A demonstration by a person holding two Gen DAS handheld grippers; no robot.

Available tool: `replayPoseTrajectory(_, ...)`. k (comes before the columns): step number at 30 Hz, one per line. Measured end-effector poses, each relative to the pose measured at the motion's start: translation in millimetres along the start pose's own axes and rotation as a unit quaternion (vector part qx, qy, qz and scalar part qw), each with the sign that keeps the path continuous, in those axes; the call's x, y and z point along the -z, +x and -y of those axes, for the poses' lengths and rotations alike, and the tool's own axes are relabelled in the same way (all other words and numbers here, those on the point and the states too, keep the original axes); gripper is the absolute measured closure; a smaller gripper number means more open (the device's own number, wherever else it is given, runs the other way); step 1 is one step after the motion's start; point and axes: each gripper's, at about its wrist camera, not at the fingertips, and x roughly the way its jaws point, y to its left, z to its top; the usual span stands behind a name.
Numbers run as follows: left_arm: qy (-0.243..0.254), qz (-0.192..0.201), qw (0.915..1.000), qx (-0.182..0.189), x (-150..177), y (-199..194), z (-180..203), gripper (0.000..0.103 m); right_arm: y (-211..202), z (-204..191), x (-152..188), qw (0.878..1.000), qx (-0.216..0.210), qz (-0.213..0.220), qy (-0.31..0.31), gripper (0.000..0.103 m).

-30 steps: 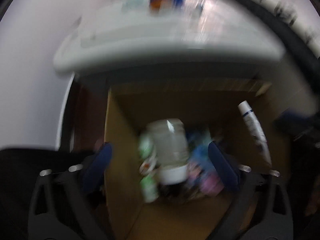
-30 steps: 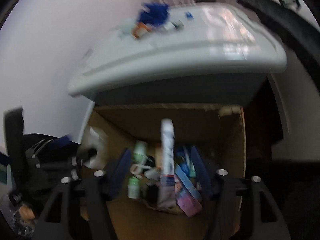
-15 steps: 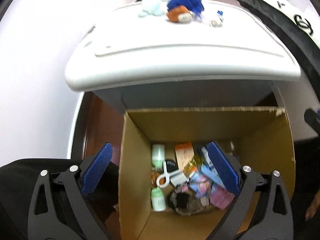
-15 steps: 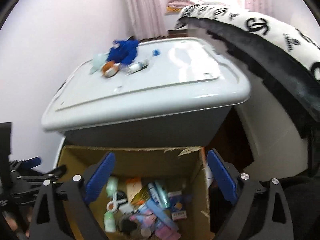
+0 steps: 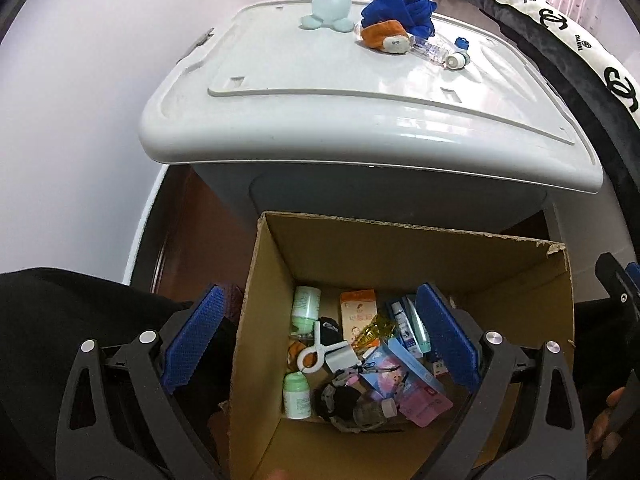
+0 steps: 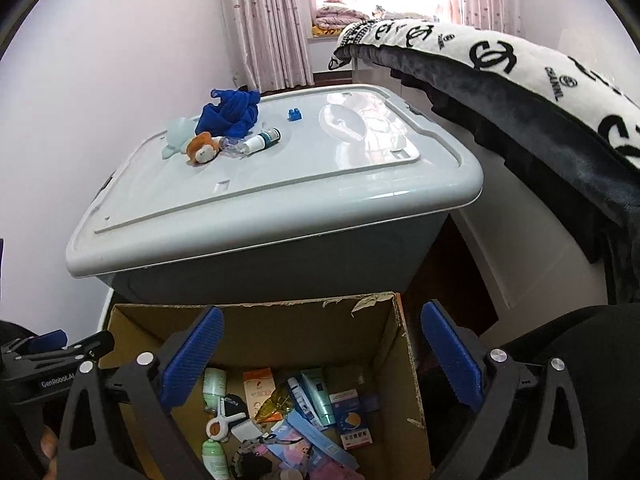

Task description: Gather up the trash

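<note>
Below, the cardboard box (image 5: 472, 280) holds jumbled bottles, tubes and packets.

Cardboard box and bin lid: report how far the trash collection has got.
Done: the cardboard box already holds bottles, cartons and packets. In hand: nothing; the left claw and right claw are both open and empty above it. Left: the small bottle, blue block and other clutter on the grey bin lid.
</note>
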Motion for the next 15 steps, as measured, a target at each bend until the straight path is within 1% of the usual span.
replayPoseTrajectory(5, 0.011, 0.019, 0.9997, -0.008, 0, -6, 3, 0.009, -3, 1, 2, 1.0, 0.012, 0.008, -0.002, 0.005)
replayPoseTrajectory(15, 0.034, 0.02, 0.9991, 0.012, 1, -7, 13, 0.009, -3, -2, 5, 1.0, 0.024, 0.008, -0.015, 0.005)
